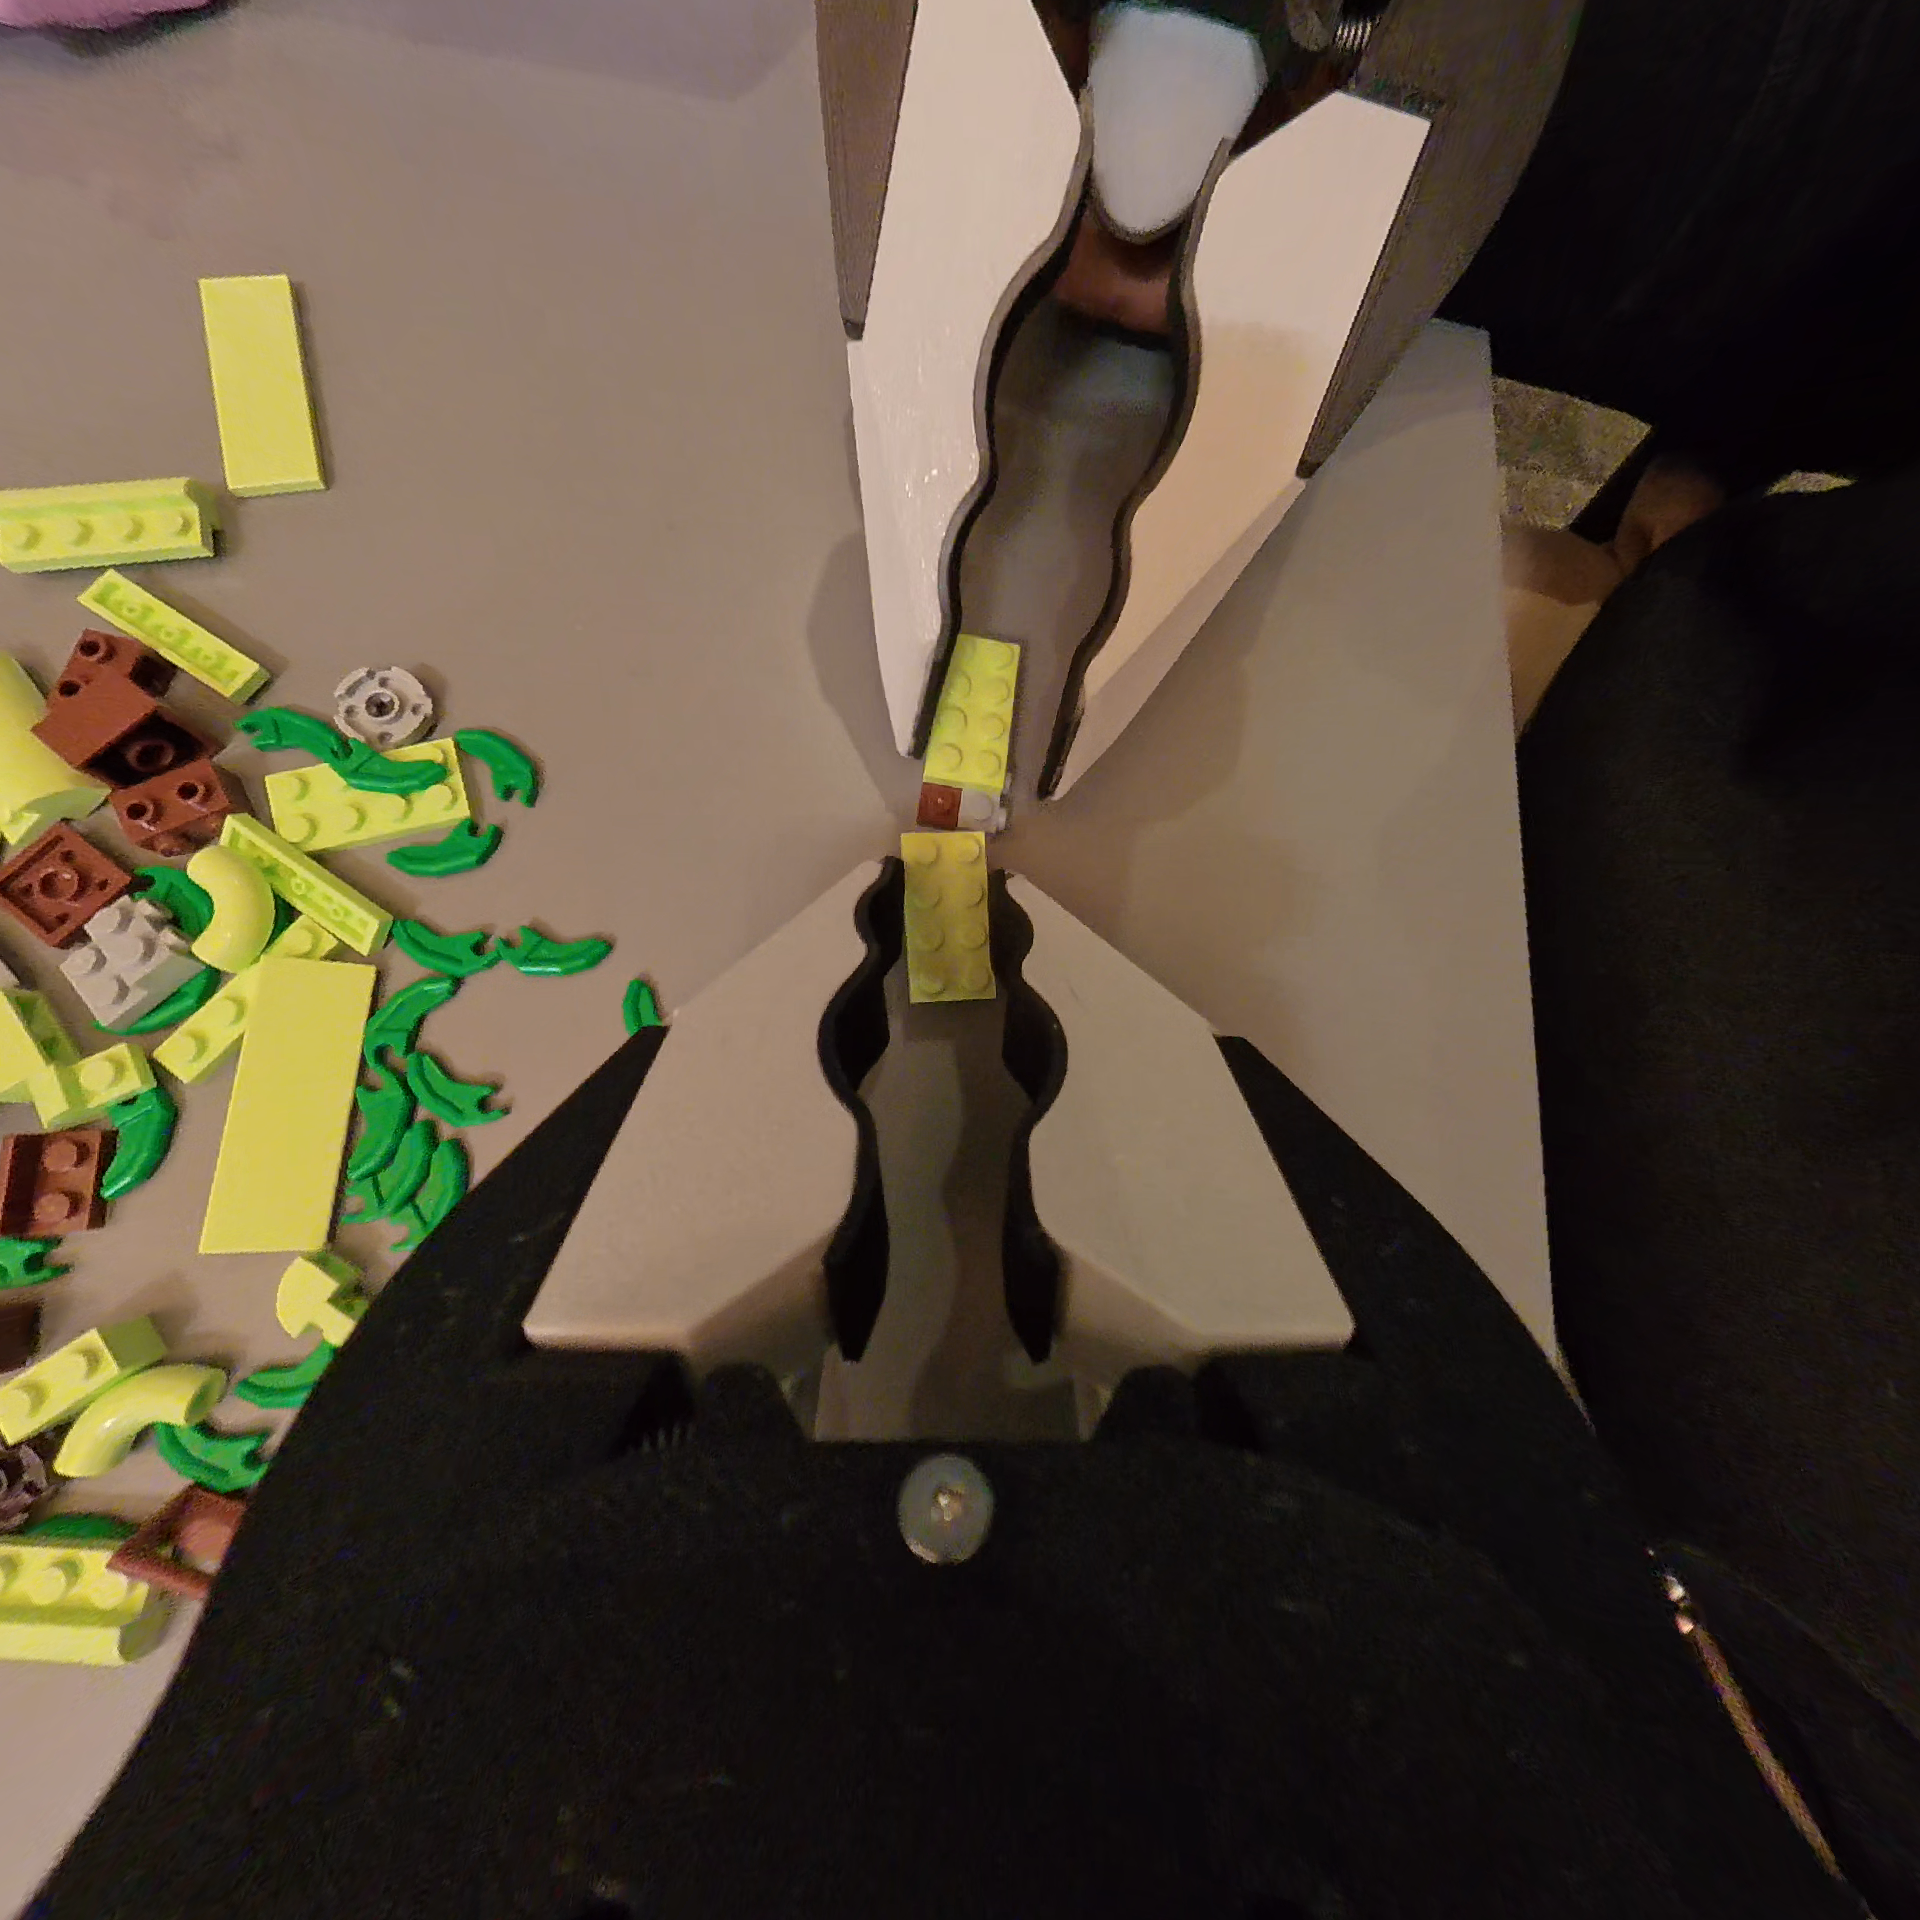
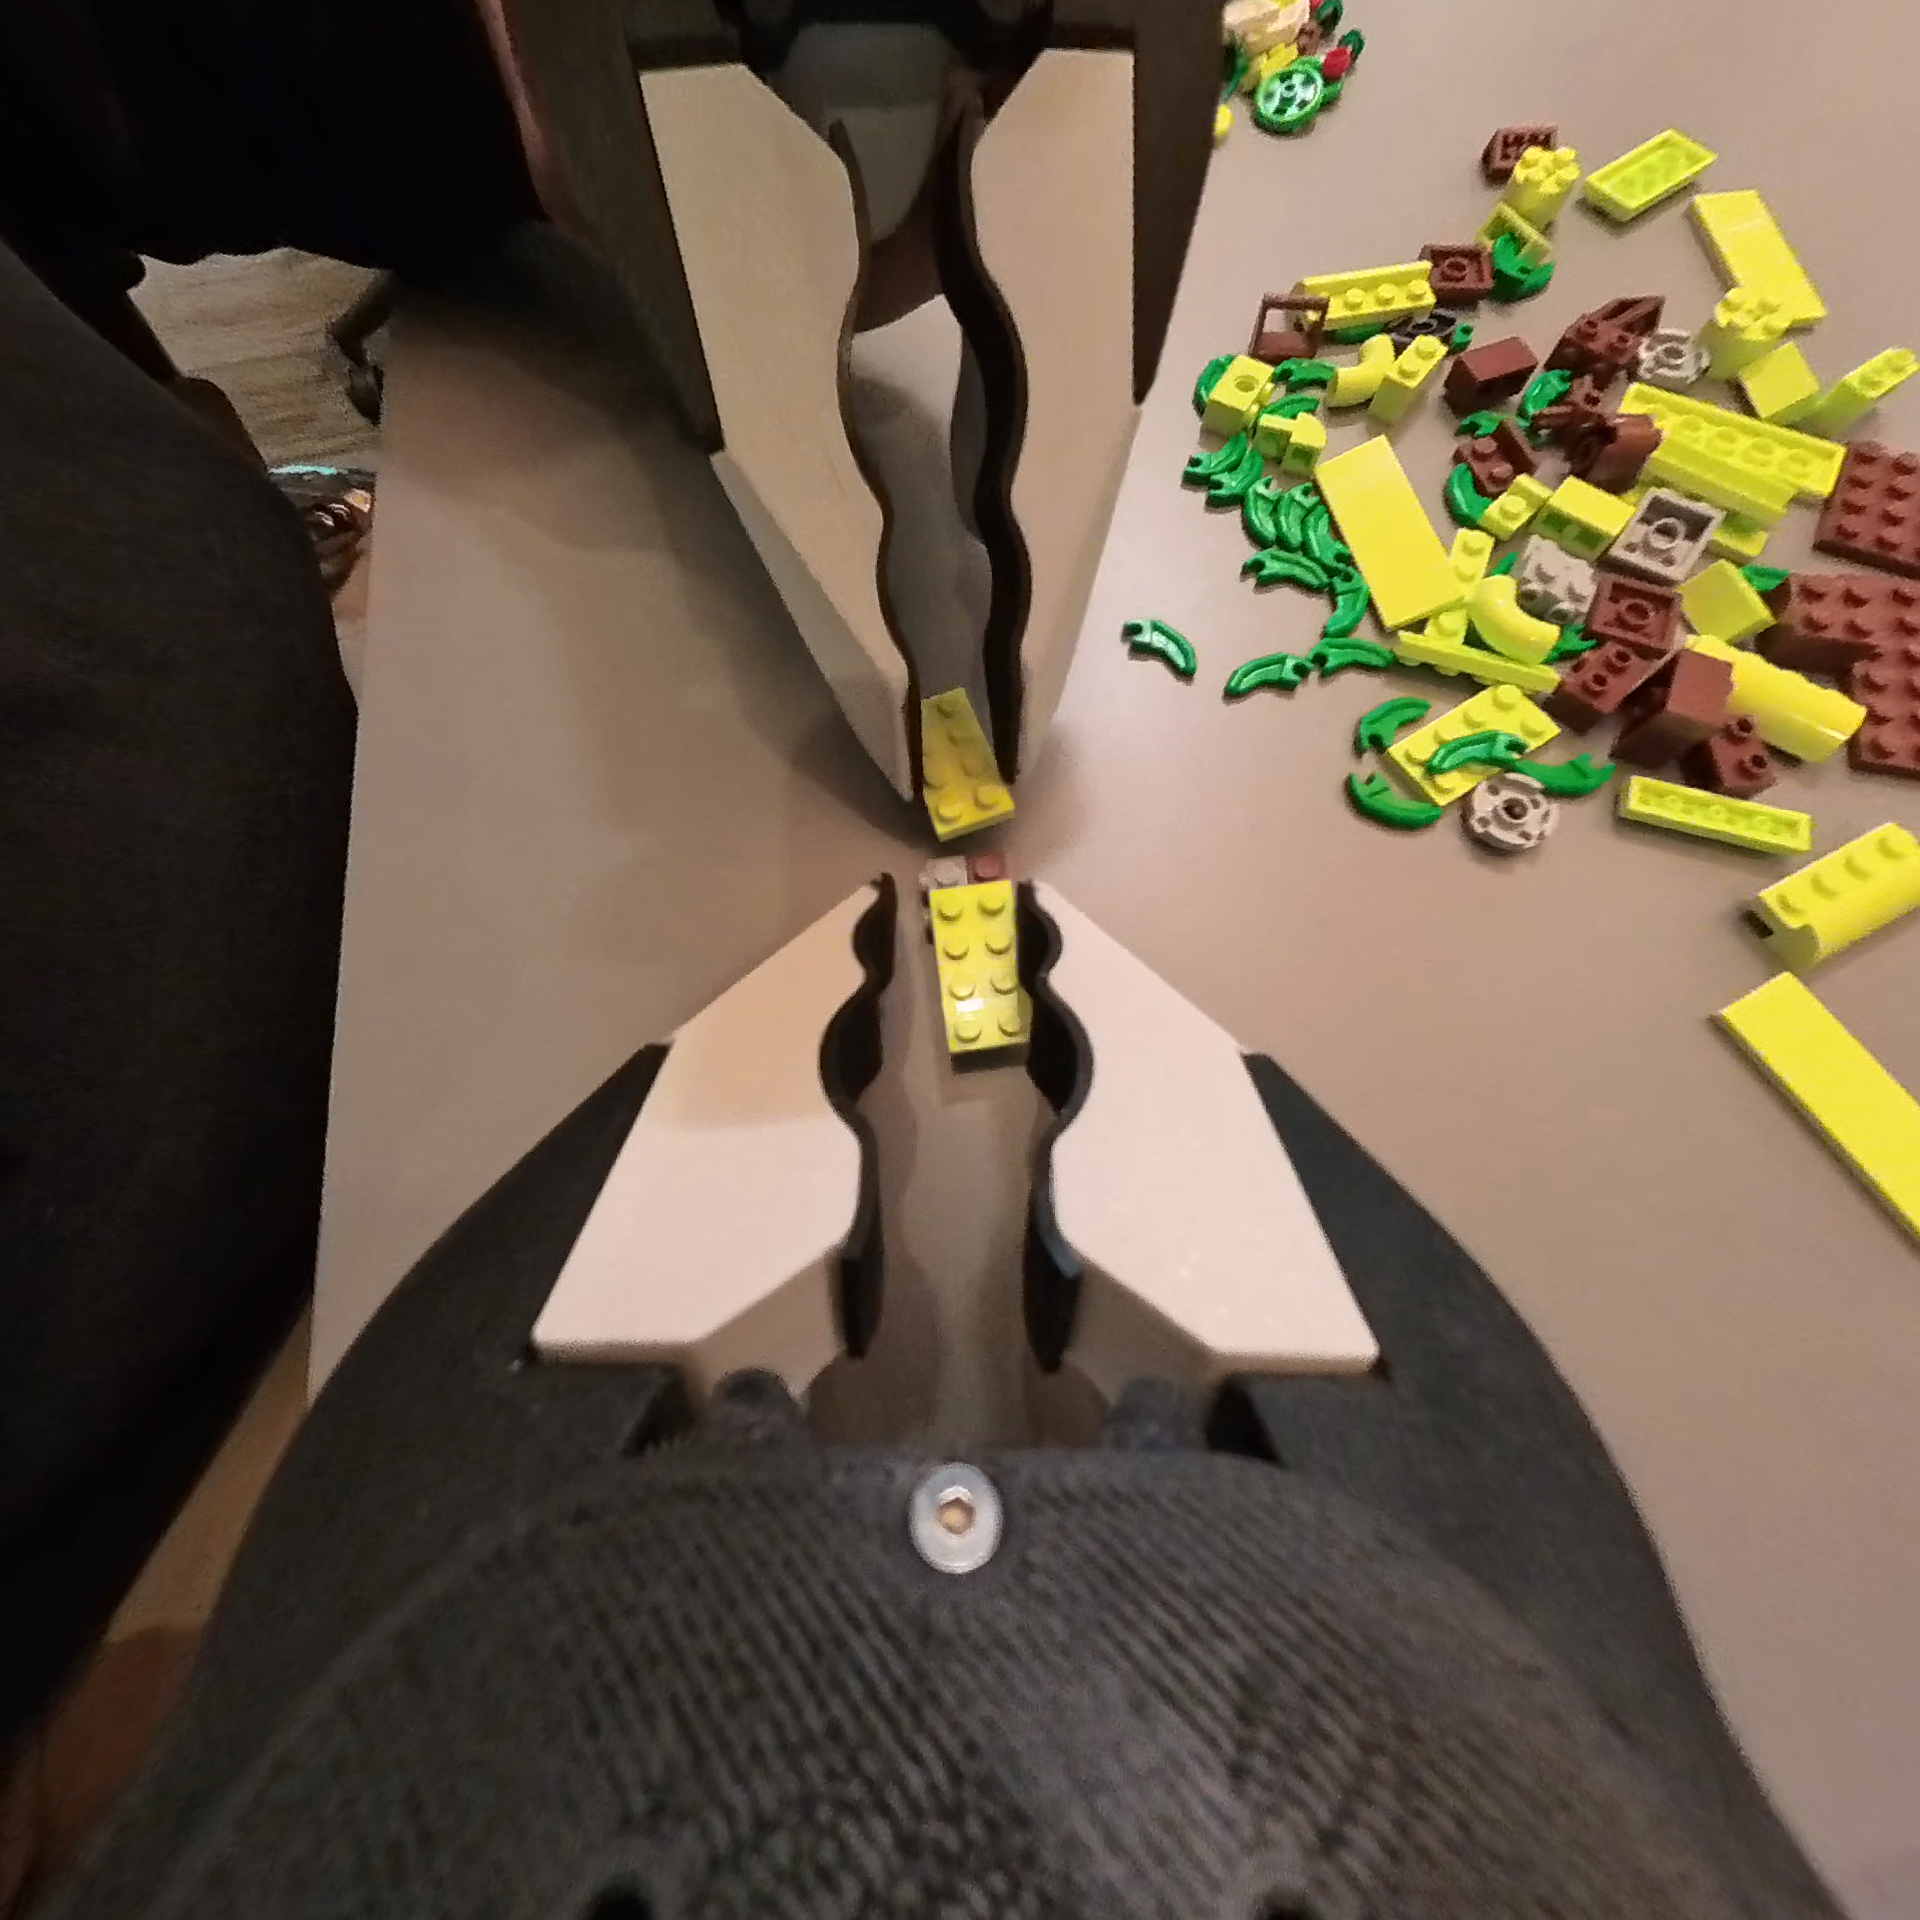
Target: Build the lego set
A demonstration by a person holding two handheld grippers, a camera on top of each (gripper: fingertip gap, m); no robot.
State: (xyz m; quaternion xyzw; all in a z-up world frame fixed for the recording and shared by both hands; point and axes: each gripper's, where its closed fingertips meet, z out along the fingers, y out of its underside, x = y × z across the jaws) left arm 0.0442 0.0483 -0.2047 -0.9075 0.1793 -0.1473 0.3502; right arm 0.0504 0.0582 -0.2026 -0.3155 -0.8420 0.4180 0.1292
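Observation:
My left gripper point(image 1: 943, 873) is shut on a lime 2x4 plate point(image 1: 945, 920), studs up, held just above the tan table point(image 1: 623, 416). My right gripper point(image 2: 956, 888) faces it tip to tip and is shut on a second lime plate point(image 2: 982, 966) with a small brown piece point(image 2: 989, 864) and a small grey piece point(image 2: 945, 871) at its far end. The two plates almost meet end to end, with a narrow gap between them. The right gripper point(image 1: 987, 769) and its plate point(image 1: 975, 717) show at the top of the left wrist view; the left gripper point(image 2: 964, 784) and its plate point(image 2: 961, 774) show in the right wrist view.
A pile of loose lime, brown, grey and green leaf pieces point(image 1: 260, 935) lies left of the left gripper, and it shows at the right in the right wrist view point(image 2: 1558, 520). The table edge point(image 1: 1507, 727) runs close by, with a person's dark clothing point(image 1: 1745, 935) beyond it. Only a small space, under 4 cm, lies between the two pairs of fingers.

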